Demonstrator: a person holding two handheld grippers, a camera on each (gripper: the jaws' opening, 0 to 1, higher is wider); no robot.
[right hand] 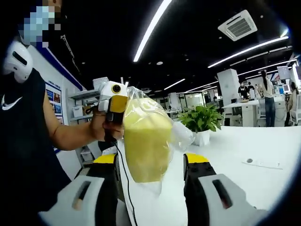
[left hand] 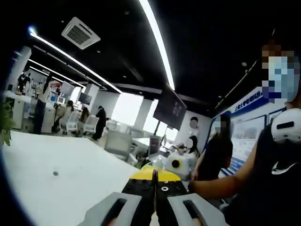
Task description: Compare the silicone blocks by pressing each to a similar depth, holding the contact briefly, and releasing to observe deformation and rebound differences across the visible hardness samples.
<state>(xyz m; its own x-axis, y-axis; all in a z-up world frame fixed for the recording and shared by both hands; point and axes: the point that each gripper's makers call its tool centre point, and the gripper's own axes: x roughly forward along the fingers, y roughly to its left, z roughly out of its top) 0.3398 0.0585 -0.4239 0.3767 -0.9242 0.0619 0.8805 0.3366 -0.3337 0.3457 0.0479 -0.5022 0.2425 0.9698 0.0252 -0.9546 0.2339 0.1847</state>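
You're holding the left gripper (left hand: pixel 154 188) up over the white worktop (left hand: pixel 56 188), its black, yellow-tipped jaws clenched together with nothing between them. In the right gripper view, your right gripper (right hand: pixel 150 165) is standing with its jaws spread wide, released. A yellow silicone block in a clear plastic bag (right hand: pixel 146 141) is hanging between them, apart from both jaws; what is holding it up you cannot tell. Your left gripper is showing just behind the bag at its left, in your hand (right hand: pixel 101 127). A green potted plant (right hand: pixel 201 120) is sitting on the worktop beyond.
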